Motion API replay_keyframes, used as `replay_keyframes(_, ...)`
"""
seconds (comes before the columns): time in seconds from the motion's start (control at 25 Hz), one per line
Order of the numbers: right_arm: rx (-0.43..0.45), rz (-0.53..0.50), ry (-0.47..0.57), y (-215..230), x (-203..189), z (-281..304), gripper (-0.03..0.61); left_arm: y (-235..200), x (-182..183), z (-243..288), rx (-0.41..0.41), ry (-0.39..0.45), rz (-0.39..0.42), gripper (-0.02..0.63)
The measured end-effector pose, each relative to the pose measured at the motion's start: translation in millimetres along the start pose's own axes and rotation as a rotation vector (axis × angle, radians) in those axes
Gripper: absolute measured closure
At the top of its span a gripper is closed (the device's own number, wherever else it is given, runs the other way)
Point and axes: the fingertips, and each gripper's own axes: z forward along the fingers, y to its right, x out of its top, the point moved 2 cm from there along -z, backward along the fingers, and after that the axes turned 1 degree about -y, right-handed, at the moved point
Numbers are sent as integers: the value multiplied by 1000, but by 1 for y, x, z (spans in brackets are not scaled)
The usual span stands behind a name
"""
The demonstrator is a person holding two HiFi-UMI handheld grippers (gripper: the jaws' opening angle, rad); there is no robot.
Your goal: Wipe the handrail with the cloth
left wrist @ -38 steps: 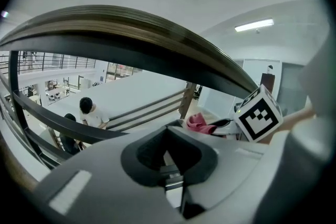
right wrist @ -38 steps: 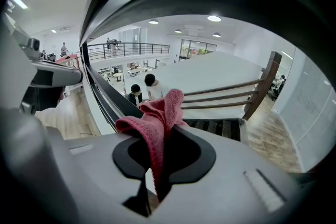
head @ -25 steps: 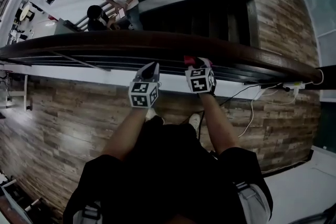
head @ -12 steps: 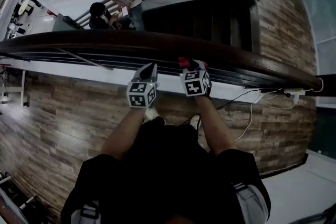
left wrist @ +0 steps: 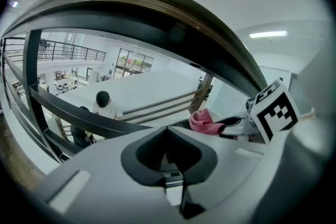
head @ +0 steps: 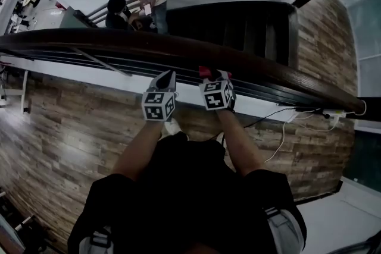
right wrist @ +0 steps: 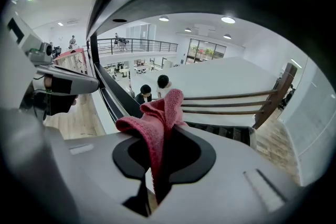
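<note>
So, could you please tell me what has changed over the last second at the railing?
The right gripper, pinching the red terry cloth, has slid a little to the left along the dark brown wooden handrail, drawing slightly closer to the left gripper. The head view has shifted too, so the move looks small. Unchanged: the cloth is still clamped, and the left gripper stays shut and empty by the rail.
</note>
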Motion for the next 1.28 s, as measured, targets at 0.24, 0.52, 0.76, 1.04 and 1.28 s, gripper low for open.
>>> replay_keyframes(0.24,31,-38,-9,-20,12,9,531,-20,4,-8,27,14,-17,615)
replay_keyframes(0.52,63,-59,15,-35,23,14,531,-42,4,-18,80,31,-36,615)
replay_keyframes(0.76,108,-108,1,-49,29,18,531,-54,2,-29,149,52,-64,615)
replay_keyframes(1.04,193,-173,-16,-70,37,26,531,-69,5,-42,240,58,-111,615)
replay_keyframes(1.28,226,-226,-12,-86,48,35,531,-81,20,-37,275,87,-81,615)
